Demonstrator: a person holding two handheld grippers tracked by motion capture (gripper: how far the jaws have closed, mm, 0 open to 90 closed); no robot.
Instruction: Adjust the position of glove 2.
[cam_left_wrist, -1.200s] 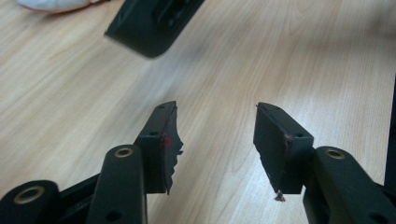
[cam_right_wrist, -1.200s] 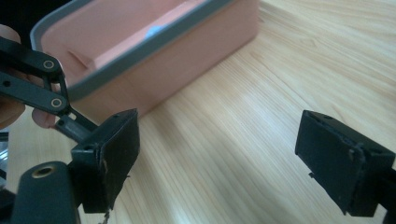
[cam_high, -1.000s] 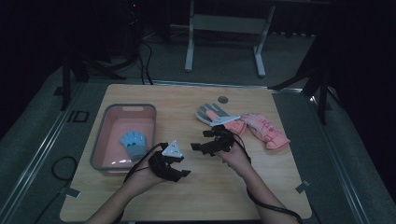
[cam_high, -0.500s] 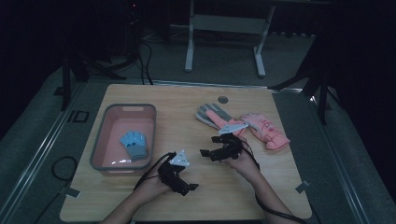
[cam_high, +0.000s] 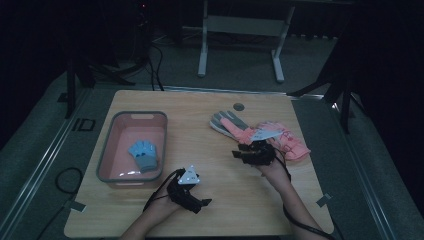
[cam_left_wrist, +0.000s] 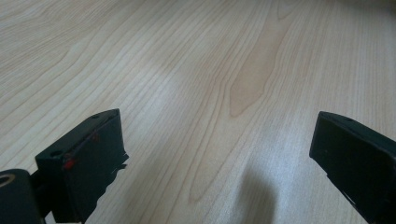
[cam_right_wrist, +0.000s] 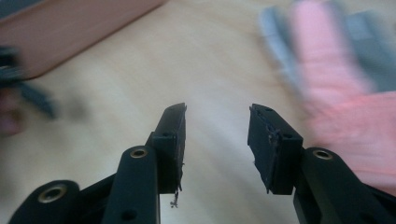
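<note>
Since the earlier frames, the left gripper (cam_high: 202, 204) has come away from the pink basin (cam_high: 107, 150) toward the near edge of the wooden table (cam_high: 165, 102), leaving a blue glove (cam_high: 144, 155) lying inside the basin, and the right gripper (cam_high: 239, 151) has shifted right and nearer, its jaws just having been closing with nothing between them. In the high view, the left gripper sits low over bare wood near the front, just right of the basin's near corner. The right gripper hovers right of centre, close beside a pile of gloves: a grey glove (cam_high: 222, 121) at the far left of the pile and pink gloves (cam_high: 290, 145) stretching right. In the left gripper view, the left gripper (cam_left_wrist: 217, 154) has its jaws spread wide and empty over plain wood grain. In the right gripper view, the right gripper (cam_right_wrist: 217, 128) has its jaws at a narrow gap, gripping nothing; a blurred pink glove (cam_right_wrist: 345, 116) lies just to their right and the basin (cam_right_wrist: 79, 32) stands far left.
</note>
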